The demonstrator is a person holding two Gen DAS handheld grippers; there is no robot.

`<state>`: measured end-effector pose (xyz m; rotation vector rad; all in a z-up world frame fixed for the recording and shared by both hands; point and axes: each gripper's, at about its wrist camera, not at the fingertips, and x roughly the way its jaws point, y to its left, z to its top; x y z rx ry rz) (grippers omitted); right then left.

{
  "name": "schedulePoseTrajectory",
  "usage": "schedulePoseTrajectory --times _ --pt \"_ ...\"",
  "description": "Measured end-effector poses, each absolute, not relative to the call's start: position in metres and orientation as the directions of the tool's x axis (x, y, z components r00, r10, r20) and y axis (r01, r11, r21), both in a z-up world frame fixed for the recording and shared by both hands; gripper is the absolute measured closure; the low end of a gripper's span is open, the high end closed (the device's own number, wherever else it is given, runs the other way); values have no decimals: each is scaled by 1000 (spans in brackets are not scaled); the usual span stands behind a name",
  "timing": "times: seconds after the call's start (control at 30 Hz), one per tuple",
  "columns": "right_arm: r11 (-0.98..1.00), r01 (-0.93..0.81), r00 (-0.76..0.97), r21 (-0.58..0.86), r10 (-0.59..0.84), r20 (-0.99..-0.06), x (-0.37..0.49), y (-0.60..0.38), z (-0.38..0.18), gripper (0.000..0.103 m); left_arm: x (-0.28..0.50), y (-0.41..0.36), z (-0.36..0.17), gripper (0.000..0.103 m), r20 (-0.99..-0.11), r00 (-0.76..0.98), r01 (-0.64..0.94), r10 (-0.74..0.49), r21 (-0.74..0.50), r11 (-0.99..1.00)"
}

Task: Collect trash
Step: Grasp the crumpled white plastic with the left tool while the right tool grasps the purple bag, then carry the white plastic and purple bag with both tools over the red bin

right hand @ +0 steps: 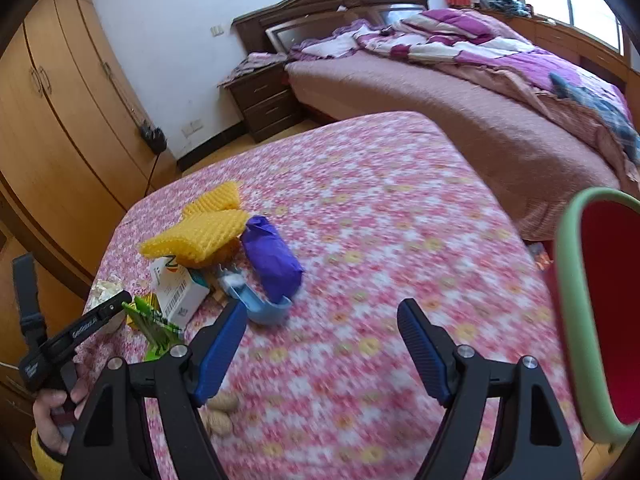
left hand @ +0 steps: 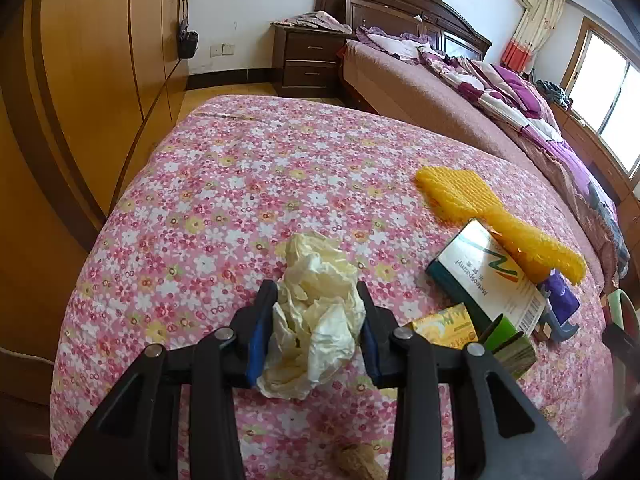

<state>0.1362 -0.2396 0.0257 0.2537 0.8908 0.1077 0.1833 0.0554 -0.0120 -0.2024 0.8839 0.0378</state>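
Observation:
My left gripper (left hand: 318, 300) is shut on a crumpled cream tissue (left hand: 316, 312) just above the floral tablecloth (left hand: 248, 184); the tissue also shows in the right wrist view (right hand: 105, 288). To its right lie a white-and-teal medicine box (left hand: 486, 276), yellow foam netting (left hand: 464, 196), a yellow packet (left hand: 444, 324), a green packet (left hand: 508, 340), a purple wrapper (left hand: 562, 296) and a blue plastic piece (left hand: 560, 322). My right gripper (right hand: 322, 320) is open and empty over the cloth, right of the blue piece (right hand: 264, 308) and purple wrapper (right hand: 272, 260). A green-rimmed red bin (right hand: 600, 308) stands at the right.
Peanut shells (right hand: 220, 414) lie near the front edge, one also showing in the left wrist view (left hand: 358, 464). A wooden wardrobe (left hand: 80, 80) is to the left. A bed (right hand: 460, 112) and a nightstand (left hand: 310, 60) stand beyond the table.

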Motion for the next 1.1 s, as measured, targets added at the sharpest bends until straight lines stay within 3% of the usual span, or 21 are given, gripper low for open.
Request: schedulePoseTrajectory --times 0.17,0.27,0.4,0.47,0.57,0.83,1.1 --pt "971 -29 595 236 206 -777 166 -222 14 24 182 52 -13 64 -765 642 -107 -53 -158 982" --pt "974 -44 572 222 207 -793 182 -214 7 39 181 51 -14 64 -761 646 -103 -57 -161 982" --pt "980 -68 567 186 192 -801 190 -205 -1 51 182 52 -14 64 -755 651 -96 -77 -182 979" --pt "980 -91 569 179 198 -798 190 -201 -1 67 182 52 -14 64 -754 652 -93 -82 -187 978" --pt "976 -103 565 189 214 -797 190 -199 -3 82 182 54 -13 64 -751 654 -86 -93 -197 977" --pt "967 -91 610 236 242 -755 170 -214 10 88 172 47 -1 75 -730 669 -46 -143 -232 972" --pt "951 -59 671 304 263 -693 127 -238 33 88 146 34 24 77 -685 696 27 -215 -274 961"
